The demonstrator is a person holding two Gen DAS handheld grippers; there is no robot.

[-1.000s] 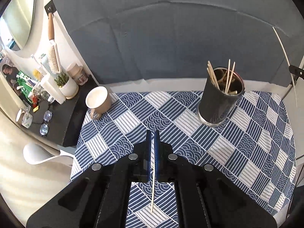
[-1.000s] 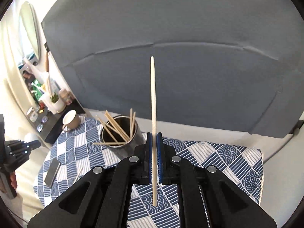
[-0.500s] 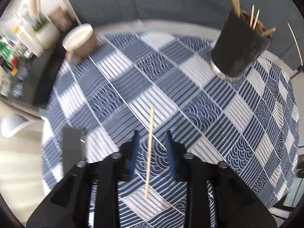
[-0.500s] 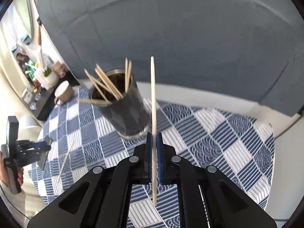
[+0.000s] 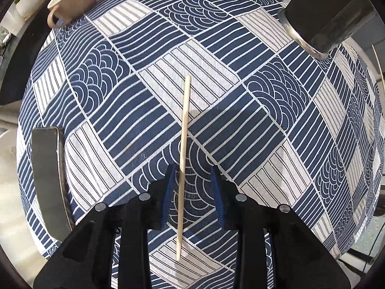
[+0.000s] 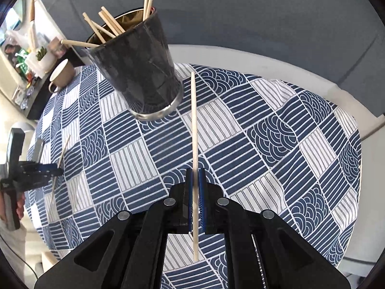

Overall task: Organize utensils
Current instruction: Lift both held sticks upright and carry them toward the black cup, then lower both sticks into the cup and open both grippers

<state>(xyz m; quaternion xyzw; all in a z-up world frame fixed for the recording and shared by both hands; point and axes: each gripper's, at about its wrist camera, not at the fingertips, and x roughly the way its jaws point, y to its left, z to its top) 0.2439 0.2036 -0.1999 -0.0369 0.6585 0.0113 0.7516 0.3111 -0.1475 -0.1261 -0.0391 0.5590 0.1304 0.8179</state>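
Gripping a chopstick (image 6: 195,130), the right gripper (image 6: 195,175) nears the tablecloth (image 6: 264,132).

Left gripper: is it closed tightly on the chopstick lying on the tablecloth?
No. The left gripper has its blue pads apart, with gaps on both sides of the chopstick between them.

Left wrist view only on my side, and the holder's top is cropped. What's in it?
Observer: The dark holder has several chopsticks sticking out of its rim, leaning different ways.
Operator: And the other claw?
Observer: The right claw is shut on a single chopstick, most of its length sticking out ahead.
Operator: Over the holder yet?
Observer: No. Its tip shows beside the holder's base, not above the rim.
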